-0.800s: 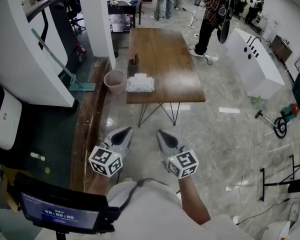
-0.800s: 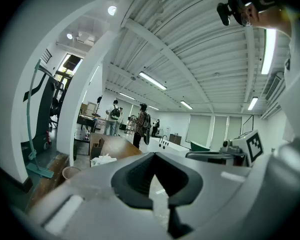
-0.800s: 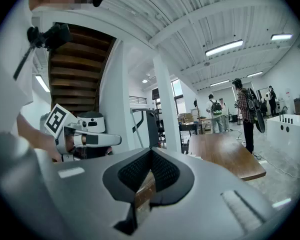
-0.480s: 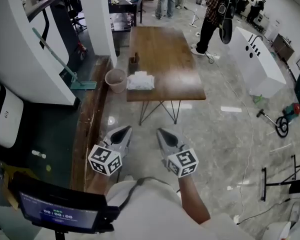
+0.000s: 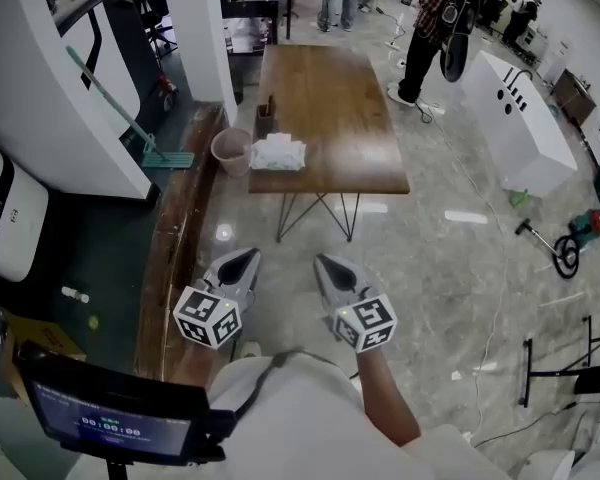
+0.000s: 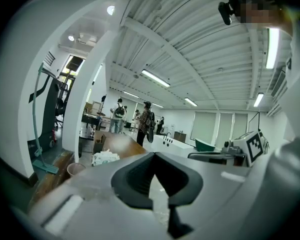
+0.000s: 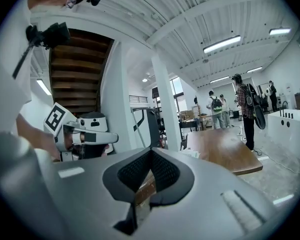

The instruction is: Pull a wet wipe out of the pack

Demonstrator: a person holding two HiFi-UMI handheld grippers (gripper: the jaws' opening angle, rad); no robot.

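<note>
The wet wipe pack (image 5: 279, 154), white with a crumpled wipe at its top, lies near the front left corner of the long wooden table (image 5: 330, 98). It also shows small in the left gripper view (image 6: 105, 157) and the right gripper view (image 7: 194, 154). Both grippers are held side by side over the floor, well short of the table and pointing toward it. My left gripper (image 5: 244, 260) (image 6: 152, 157) is shut with nothing in it. My right gripper (image 5: 327, 264) (image 7: 150, 153) is shut and empty too.
A pink bucket (image 5: 230, 153) stands on the floor by the table's left corner. A dark holder (image 5: 265, 123) sits behind the pack. Left are a white pillar (image 5: 195, 38), a mop (image 5: 130, 118) and a wooden ledge (image 5: 175, 258). People (image 5: 432, 18) stand beyond the table. A white cabinet (image 5: 520, 118) and cables lie right.
The table and pack sit slightly higher in the head view than before. Both grippers keep their place side by side and stay shut.
</note>
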